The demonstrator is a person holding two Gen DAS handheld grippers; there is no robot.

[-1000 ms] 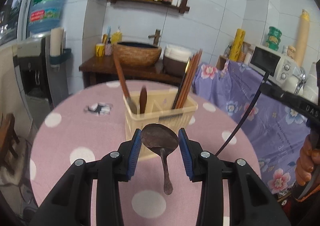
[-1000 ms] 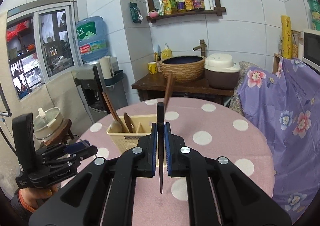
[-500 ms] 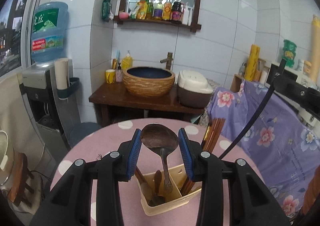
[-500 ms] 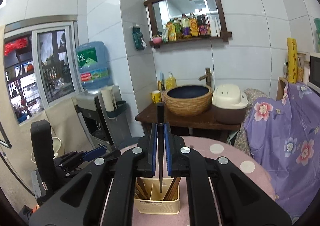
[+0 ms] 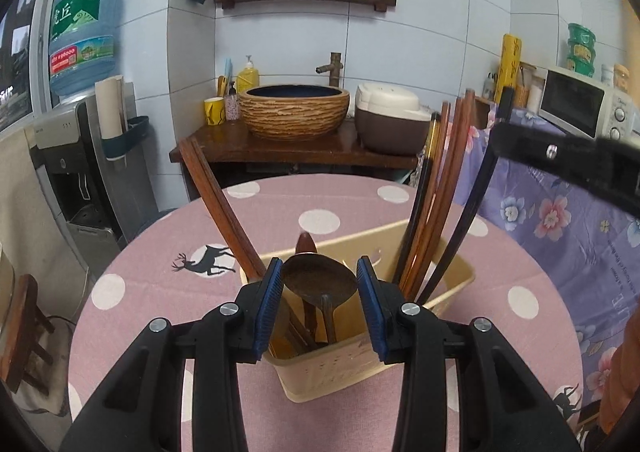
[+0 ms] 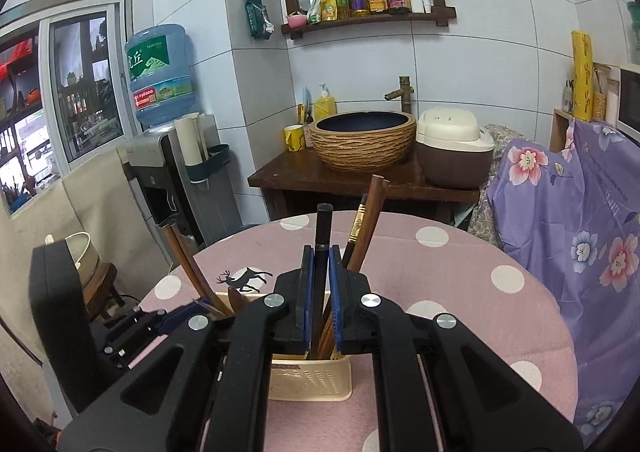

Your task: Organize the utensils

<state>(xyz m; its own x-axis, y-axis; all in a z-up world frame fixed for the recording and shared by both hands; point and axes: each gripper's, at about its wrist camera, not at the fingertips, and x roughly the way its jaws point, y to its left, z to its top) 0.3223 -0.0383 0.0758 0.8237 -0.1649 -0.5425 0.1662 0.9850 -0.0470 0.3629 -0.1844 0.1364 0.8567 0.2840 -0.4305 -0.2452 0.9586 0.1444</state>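
The left gripper (image 5: 319, 306) grasps a dark spoon (image 5: 319, 279) by the sides of its bowl, handle hanging down into the cream utensil basket (image 5: 352, 368) right below. The right gripper (image 6: 321, 294) is clenched on a single black chopstick (image 6: 322, 236) held upright, with its lower end down in the same basket (image 6: 310, 378). In the basket, brown chopsticks (image 5: 436, 204) lean out at the right end, another brown pair (image 5: 218, 208) leans left, and a small wooden spoon (image 5: 306, 244) stands behind the held one. The basket sits on a round table (image 5: 336, 192) under a pink polka-dot cloth. Beyond stand a wooden stand with a woven-look basin (image 6: 362, 140) and a rice cooker (image 6: 454, 146).
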